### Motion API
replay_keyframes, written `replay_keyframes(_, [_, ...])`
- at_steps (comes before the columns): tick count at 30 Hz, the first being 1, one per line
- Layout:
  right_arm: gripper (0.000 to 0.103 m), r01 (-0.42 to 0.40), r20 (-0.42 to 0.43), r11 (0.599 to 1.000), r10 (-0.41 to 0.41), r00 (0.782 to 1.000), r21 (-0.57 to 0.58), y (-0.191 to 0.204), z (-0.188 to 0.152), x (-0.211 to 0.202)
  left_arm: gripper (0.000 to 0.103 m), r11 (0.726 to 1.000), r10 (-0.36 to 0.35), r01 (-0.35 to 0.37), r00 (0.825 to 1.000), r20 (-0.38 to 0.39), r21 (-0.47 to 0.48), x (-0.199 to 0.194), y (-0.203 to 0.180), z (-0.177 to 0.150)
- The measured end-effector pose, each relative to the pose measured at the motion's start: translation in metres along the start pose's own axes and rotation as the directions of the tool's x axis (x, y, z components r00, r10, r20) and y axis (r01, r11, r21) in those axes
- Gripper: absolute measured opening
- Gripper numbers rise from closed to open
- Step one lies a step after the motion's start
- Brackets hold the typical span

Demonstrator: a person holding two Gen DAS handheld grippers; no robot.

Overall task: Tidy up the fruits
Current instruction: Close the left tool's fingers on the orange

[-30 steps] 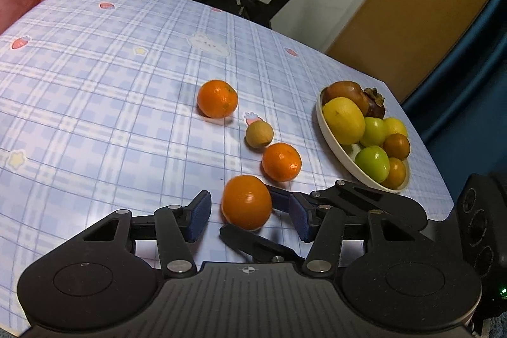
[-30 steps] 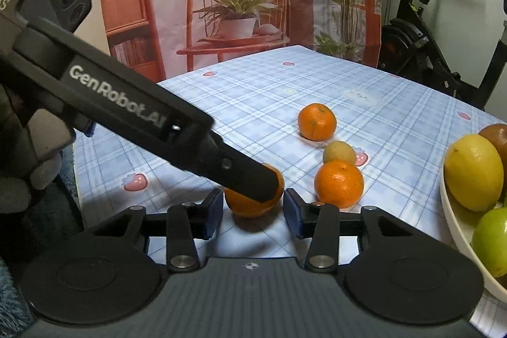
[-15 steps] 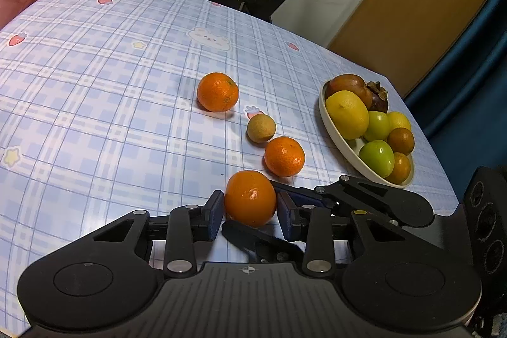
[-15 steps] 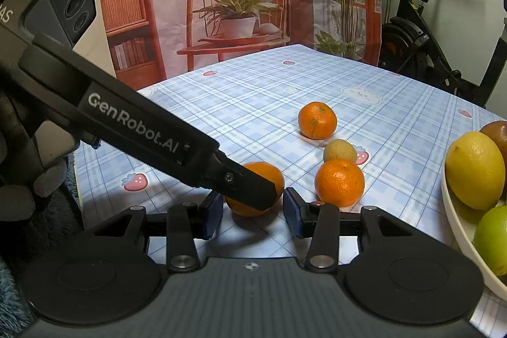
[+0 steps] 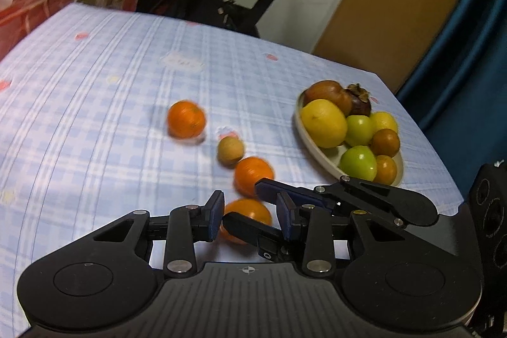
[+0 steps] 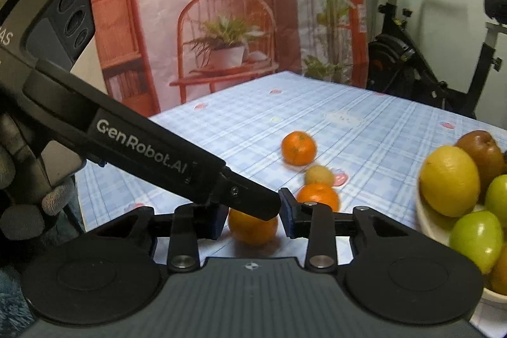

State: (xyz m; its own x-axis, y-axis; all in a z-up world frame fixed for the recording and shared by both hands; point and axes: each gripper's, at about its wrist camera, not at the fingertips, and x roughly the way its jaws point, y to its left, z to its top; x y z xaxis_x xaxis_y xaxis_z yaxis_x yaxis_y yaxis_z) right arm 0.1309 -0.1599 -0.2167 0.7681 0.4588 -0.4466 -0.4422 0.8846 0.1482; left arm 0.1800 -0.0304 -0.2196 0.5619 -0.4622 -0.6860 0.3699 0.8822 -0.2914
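Two grippers' jaws round one orange [image 6: 252, 225]

Between my matt black plastic left gripper [image 5: 248, 219] fingers: a dimpled, slightly glossy orange [image 5: 250, 213]. Ahead, smooth checked tablecloth [image 5: 95, 103].

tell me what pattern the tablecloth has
A light blue and white plaid tablecloth with small pink and white cartoon motifs scattered on it; the right wrist view shows it sharpest.
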Motion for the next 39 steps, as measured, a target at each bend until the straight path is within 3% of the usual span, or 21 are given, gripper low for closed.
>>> replay_keyframes(7, [0.036, 0.019, -0.04, 1.0, -0.019, 0.999, 0.015, -0.005, -0.002, -0.004, 0.039, 1.0, -0.011, 0.01, 0.999, -0.053, -0.013, 0.007, -0.001, -0.003])
replay_keyframes(14, [0.043, 0.017, -0.07, 1.0, -0.016, 0.997, 0.009, -0.008, -0.004, -0.014, 0.039, 0.999, -0.007, 0.004, 0.999, -0.051, -0.05, 0.003, 0.006, -0.004])
replay_keyframes(27, [0.038, 0.008, -0.149, 1.0, -0.007, 0.989, 0.006, -0.006, -0.011, -0.007, 0.04, 0.996, -0.041, 0.037, 0.998, -0.039, -0.076, 0.005, 0.009, -0.009])
replay_keyframes(39, [0.038, 0.006, -0.148, 1.0, -0.004, 0.989, 0.008, -0.008, -0.011, -0.007, 0.04, 0.994, -0.066, 0.06, 0.996, -0.065, -0.088, 0.01, 0.009, -0.011])
